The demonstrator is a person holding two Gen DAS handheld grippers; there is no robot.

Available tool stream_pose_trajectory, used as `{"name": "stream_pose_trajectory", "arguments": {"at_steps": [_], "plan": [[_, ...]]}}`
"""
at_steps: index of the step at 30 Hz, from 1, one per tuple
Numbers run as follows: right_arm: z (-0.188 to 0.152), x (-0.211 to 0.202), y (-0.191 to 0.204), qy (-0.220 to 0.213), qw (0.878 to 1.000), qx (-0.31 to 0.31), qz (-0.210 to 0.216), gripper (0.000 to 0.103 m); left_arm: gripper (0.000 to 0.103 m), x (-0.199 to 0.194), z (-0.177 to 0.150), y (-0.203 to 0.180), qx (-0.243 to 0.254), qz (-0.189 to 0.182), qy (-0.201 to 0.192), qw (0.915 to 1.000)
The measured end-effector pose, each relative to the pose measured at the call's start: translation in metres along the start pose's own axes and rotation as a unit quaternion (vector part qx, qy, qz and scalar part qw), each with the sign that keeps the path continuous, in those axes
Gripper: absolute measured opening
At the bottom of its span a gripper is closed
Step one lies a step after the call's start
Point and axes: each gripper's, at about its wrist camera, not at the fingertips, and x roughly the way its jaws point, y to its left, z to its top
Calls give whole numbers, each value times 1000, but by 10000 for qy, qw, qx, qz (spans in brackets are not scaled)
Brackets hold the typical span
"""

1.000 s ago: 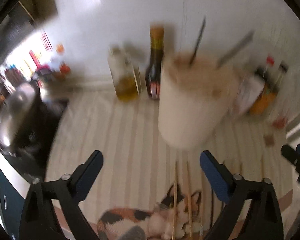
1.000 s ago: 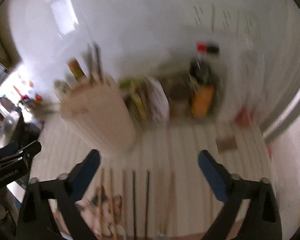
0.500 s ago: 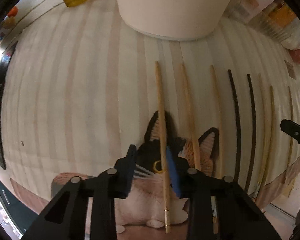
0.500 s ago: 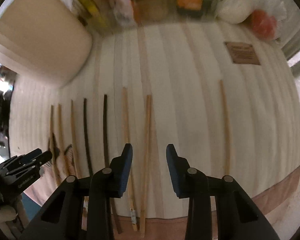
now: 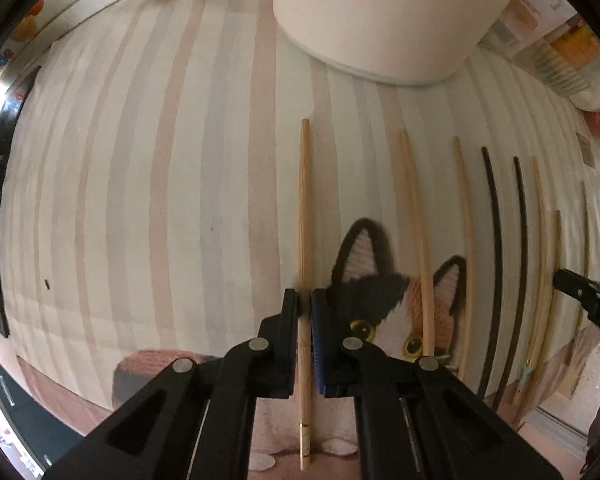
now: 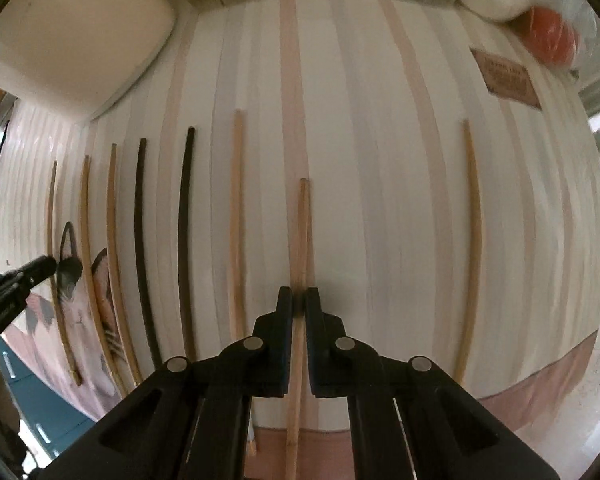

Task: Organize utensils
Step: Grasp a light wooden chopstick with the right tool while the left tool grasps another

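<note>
Pinching one chopstick apiece at frame centre, the left gripper (image 5: 305, 300) on a pale stick (image 5: 305, 216) and the right gripper (image 6: 298, 296) on another (image 6: 302, 232), each thin stick could pivot or slip when lifted toward the holder (image 5: 388, 20) at top.

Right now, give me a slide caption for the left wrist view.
Left claw shut on a pale wooden chopstick lying on the striped cat-print mat, below a cream cylindrical holder.
</note>
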Motion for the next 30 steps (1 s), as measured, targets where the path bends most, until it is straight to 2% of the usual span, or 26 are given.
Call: {"name": "stream_pose_trajectory", "arguments": {"at_steps": [2, 4, 9, 12, 13, 19, 24, 30], "plan": [[4, 1, -5, 16, 10000, 52, 22, 7, 11, -1, -1, 7, -123, -201, 70, 9997], [13, 1, -9, -11, 10000, 94, 7, 8, 23, 0, 0, 12, -166, -437, 161, 9988], [24, 6, -2, 58, 9998, -64, -160, 9, 22, 1, 15, 7, 24, -270, 237, 9994], [29, 9, 3, 101, 9995, -157, -265, 8, 15, -4, 22, -9, 205, -45, 184, 9996], [44, 9, 11, 118, 9994, -175, -282, 7, 4, -4, 26, -12, 262, 58, 141, 9995], [47, 6, 19, -87, 9994, -222, -257, 6, 4, -17, 33, -14, 297, 172, -89, 9994], [36, -23, 15, -591, 9982, -61, 8, 5, 4, -51, 30, -12, 273, 175, -501, 9982], [32, -52, 14, -963, 9951, -41, 220, 5, 4, -88, 29, -8, 233, 108, -912, 9955]]}}
